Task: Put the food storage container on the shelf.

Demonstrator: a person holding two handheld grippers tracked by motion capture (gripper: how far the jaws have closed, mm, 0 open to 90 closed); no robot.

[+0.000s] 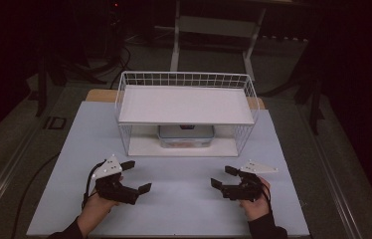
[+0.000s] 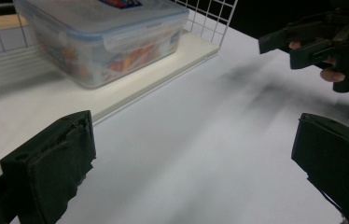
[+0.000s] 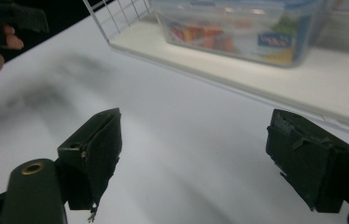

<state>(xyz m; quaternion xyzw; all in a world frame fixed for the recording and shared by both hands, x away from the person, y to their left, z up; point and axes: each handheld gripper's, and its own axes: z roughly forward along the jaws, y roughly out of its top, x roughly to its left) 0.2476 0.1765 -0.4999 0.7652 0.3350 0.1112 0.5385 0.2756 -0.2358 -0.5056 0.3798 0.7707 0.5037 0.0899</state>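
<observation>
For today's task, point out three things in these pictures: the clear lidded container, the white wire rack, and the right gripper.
clear lidded container (image 2: 102,42), left gripper view, on its front corner wall.
white wire rack (image 1: 186,78), high view, on its back top rim.
right gripper (image 1: 224,177), high view, midway between its open fingertips.

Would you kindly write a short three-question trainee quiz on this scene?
1. True or false: the box sits on the top shelf of the wire rack.
2. Which gripper holds something: A left, B right, C neither?
3. Fill in: the box's lid is ____ (on/off).
Key: 1 false, it sits on the lower shelf; 2 C, both stand open over the table; 3 on.
</observation>
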